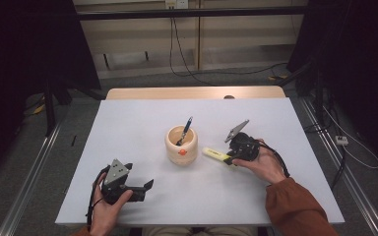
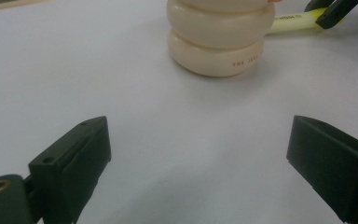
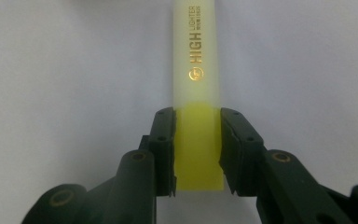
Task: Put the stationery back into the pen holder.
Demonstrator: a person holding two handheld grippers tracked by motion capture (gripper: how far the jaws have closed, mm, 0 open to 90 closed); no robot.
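Yellow plastic sits between the jaws of the right gripper [image 3: 197, 149]: the highlighter [image 3: 197, 93] lies flat on the white desk [image 1: 142, 123], just to the right of the cream wooden holder [image 1: 181, 145], and the two black jaws press against the flanks of its darker yellow cap end, as the right gripper view shows; so the grasp looks made, though the marker has not left the surface as far as I can judge from the high view [image 1: 215, 155]. One blue pen [image 1: 185, 131] already stands tilted in the holder, which suggests that the work is to gather writing things into it; by that reading one item is in, one is gripped and waits to be lifted, tipped upright and lowered through the mouth. What is left, then, is the whole carry; the holder is close, so the path is short, but the marker must turn from lying to standing on the way. The left gripper [image 1: 138, 189] rests low on the desk near the person's side, jaws spread wide with nothing between them, pointed toward the holder [image 2: 216, 37]; it takes no part yet, though it could steady the holder if the marker knocks its rim.
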